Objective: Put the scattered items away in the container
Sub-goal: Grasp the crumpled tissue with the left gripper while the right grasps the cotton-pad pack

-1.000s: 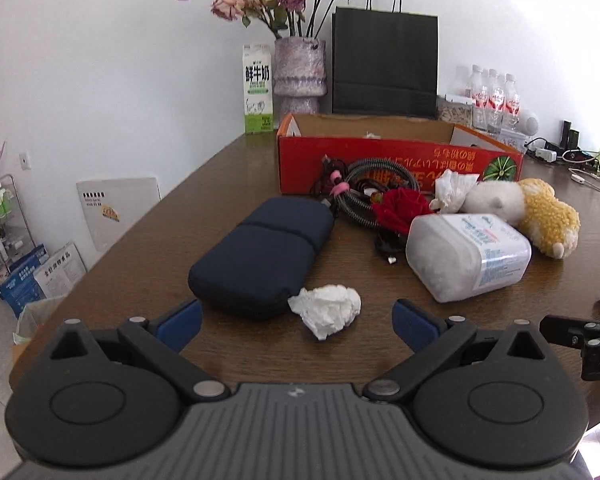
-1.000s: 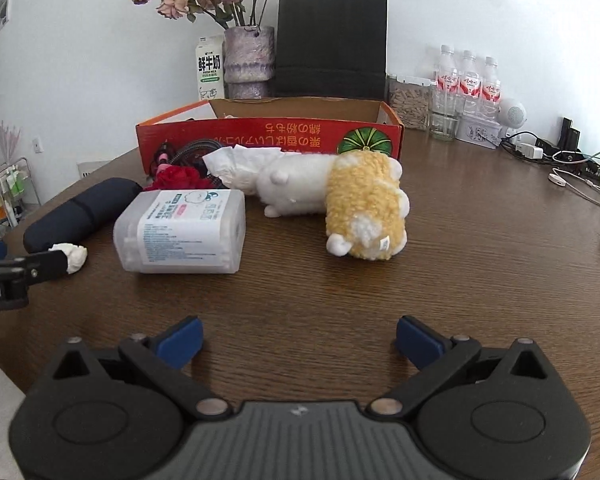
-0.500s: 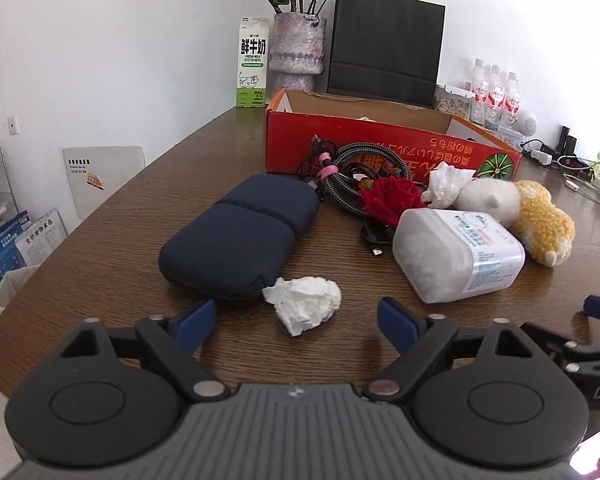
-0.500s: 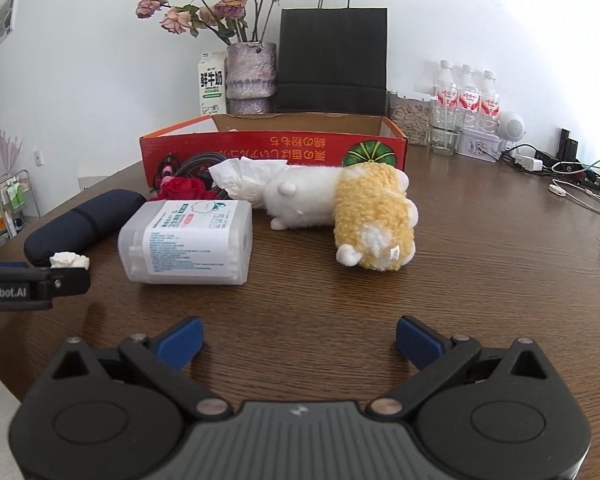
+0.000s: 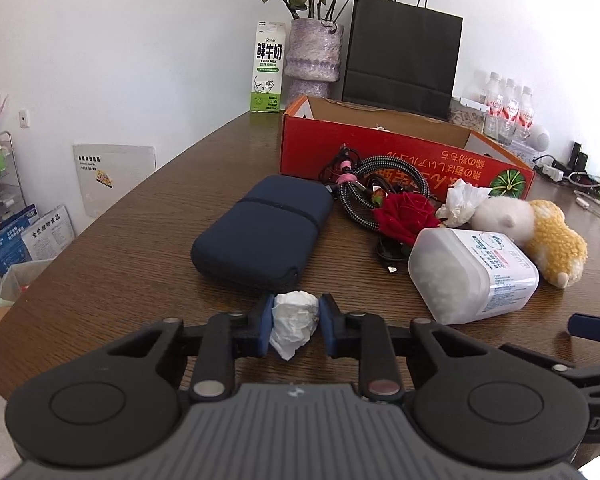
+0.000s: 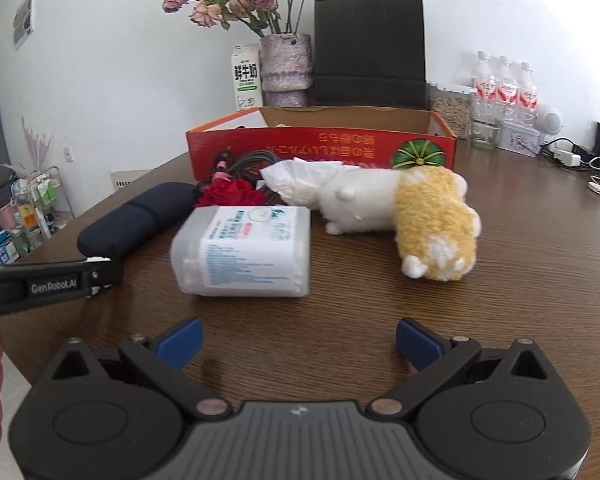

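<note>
At 6 o'clock of the navy pouch point(image 5: 260, 228), left gripper point(image 5: 294, 326) just clamped the crumpled tissue point(image 5: 294, 320) on the surface point(image 5: 140, 248); soft wad could slip before reaching the red box point(image 5: 380, 152); right gripper point(image 6: 298, 344) apart, empty.

In the left wrist view the box point(image 5: 380, 148) sits at upper centre on the counter point(image 5: 120, 248); behind it stand, left to right, the carton point(image 5: 269, 68), vase point(image 5: 314, 56) and bag point(image 5: 402, 60). Before the box lie the cables point(image 5: 364, 188), with the pouch point(image 5: 260, 230) to their left. Right of centre lies the tub point(image 5: 472, 276), the toy point(image 5: 540, 232) behind it at right. At lower centre the tissue point(image 5: 294, 318) sits between the left tongs point(image 5: 294, 330), just before the pouch.
</note>
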